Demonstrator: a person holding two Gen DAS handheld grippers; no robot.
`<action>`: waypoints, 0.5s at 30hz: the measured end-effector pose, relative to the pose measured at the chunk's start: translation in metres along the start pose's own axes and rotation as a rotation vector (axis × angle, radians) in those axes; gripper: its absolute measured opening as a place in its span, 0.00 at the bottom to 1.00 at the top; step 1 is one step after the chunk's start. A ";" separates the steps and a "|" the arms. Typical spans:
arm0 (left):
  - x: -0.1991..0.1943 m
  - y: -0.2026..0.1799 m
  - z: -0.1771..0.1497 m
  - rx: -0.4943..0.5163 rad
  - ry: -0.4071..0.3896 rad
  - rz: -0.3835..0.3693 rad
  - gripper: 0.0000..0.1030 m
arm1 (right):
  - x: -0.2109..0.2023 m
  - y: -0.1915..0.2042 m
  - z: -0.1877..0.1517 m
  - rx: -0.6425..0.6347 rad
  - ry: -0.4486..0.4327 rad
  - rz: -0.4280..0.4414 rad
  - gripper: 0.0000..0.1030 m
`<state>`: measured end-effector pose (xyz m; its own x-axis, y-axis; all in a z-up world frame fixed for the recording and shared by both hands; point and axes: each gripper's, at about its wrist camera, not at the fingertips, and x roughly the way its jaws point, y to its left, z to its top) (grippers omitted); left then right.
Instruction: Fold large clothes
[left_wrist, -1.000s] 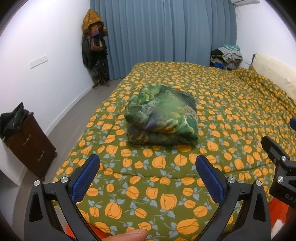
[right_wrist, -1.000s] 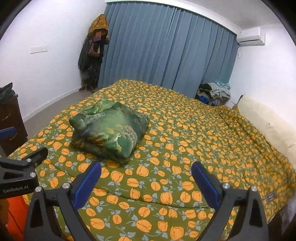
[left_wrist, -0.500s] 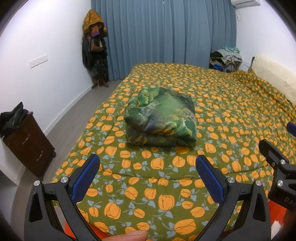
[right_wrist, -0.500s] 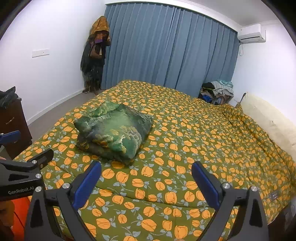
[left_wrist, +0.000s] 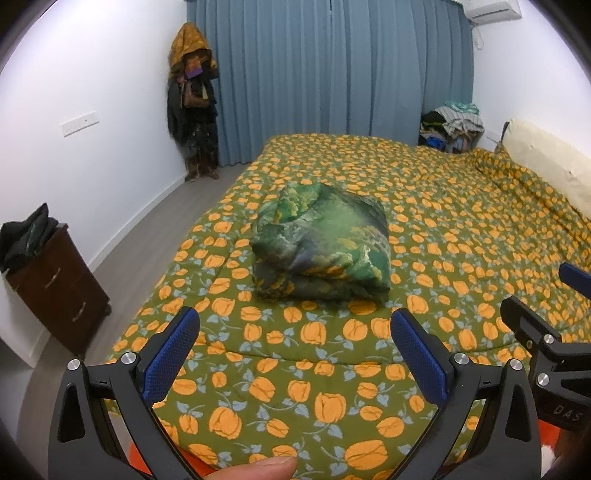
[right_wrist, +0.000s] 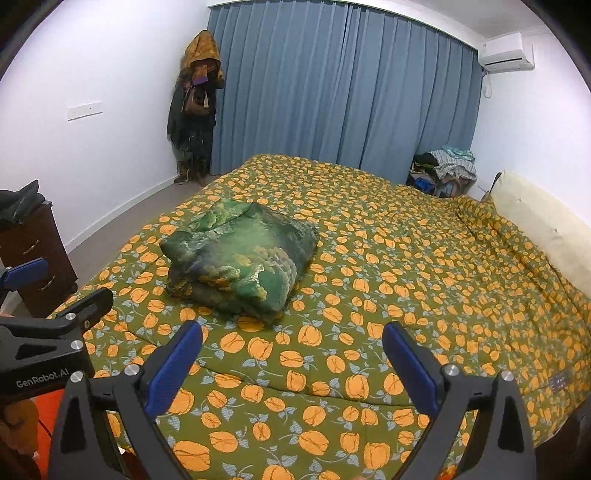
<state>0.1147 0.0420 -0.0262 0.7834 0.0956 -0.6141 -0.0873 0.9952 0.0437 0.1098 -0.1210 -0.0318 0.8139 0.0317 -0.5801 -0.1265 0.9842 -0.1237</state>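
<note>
A green patterned garment (left_wrist: 321, 242) lies folded in a thick bundle on the bed's olive cover with orange flowers (left_wrist: 461, 229); it also shows in the right wrist view (right_wrist: 240, 258). My left gripper (left_wrist: 295, 332) is open and empty, held back from the bundle near the bed's front edge. My right gripper (right_wrist: 291, 343) is open and empty, to the right of the left one and also short of the bundle. Each gripper's body shows at the edge of the other's view.
A dark wooden drawer cabinet (left_wrist: 55, 284) with clothes on top stands left of the bed. Coats hang in the corner (left_wrist: 192, 99) by the blue curtain (left_wrist: 332, 74). A pile of clothes (left_wrist: 452, 123) lies far right. A cream pillow (left_wrist: 546, 162) lies along the right side.
Both grippers have drawn back and risen a little from the bed, so the folded bundle looks smaller and farther. Both stayed open and empty.
</note>
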 end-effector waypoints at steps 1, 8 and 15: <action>0.000 0.000 0.000 -0.002 0.001 0.002 1.00 | 0.000 0.000 0.000 0.000 0.001 0.000 0.97; 0.001 -0.003 0.002 0.008 0.010 0.005 1.00 | -0.004 -0.005 0.001 0.017 0.000 0.016 0.97; 0.003 -0.006 0.001 0.010 0.014 0.007 1.00 | 0.002 -0.006 -0.001 0.013 0.013 0.016 0.97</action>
<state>0.1186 0.0368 -0.0277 0.7740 0.1027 -0.6249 -0.0870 0.9946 0.0558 0.1111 -0.1267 -0.0331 0.8044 0.0451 -0.5924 -0.1316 0.9859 -0.1036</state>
